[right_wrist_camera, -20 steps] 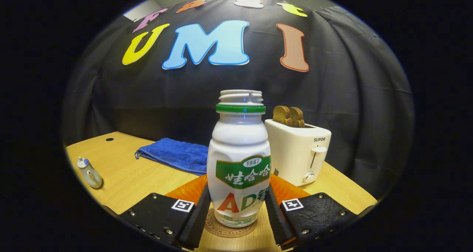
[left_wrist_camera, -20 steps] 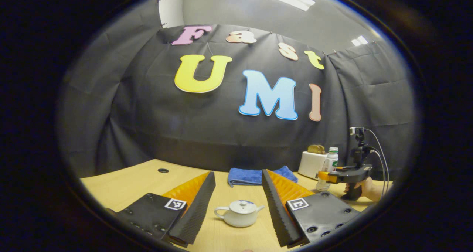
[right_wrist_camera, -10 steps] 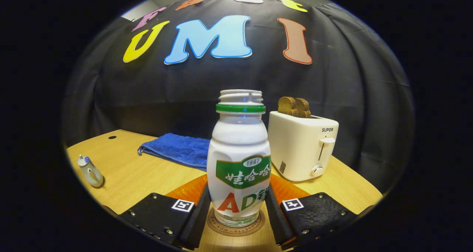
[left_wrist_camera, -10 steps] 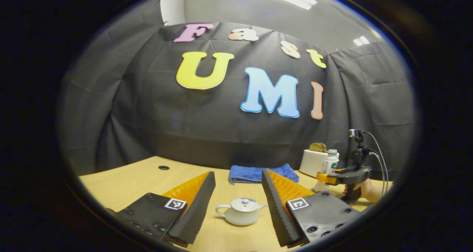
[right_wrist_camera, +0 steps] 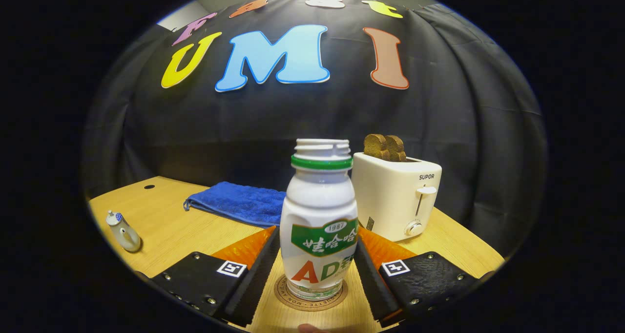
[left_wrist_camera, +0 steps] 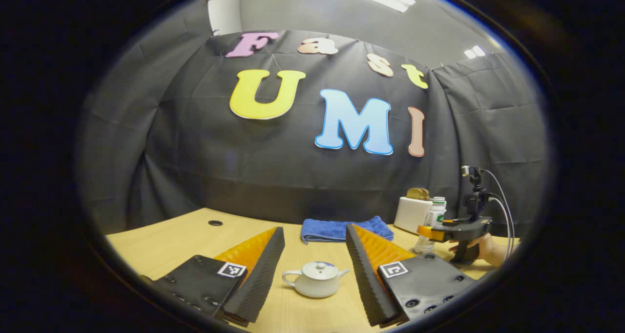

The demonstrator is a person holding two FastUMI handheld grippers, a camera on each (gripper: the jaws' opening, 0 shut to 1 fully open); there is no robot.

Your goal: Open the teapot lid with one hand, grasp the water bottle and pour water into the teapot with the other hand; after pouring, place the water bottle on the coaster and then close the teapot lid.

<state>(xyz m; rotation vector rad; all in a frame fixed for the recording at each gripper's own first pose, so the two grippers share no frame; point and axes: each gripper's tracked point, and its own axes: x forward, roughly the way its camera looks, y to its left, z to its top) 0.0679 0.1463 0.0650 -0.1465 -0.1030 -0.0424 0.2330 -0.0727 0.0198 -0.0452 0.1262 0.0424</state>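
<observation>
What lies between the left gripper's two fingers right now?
In the left gripper view, the teapot, lid on, sits on the table in the open gap of the left gripper; neither finger touches it.

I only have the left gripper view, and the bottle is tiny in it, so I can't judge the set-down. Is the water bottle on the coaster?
Observer: Yes. In the right gripper view the water bottle stands upright on the coaster, roughly centred.
Operator: Do the right tongs grip it?
Observer: The right tongs flank it, spread wider than half a second ago, so they look released.
Operator: Is it capped?
Observer: No, its threaded neck is open.
</observation>
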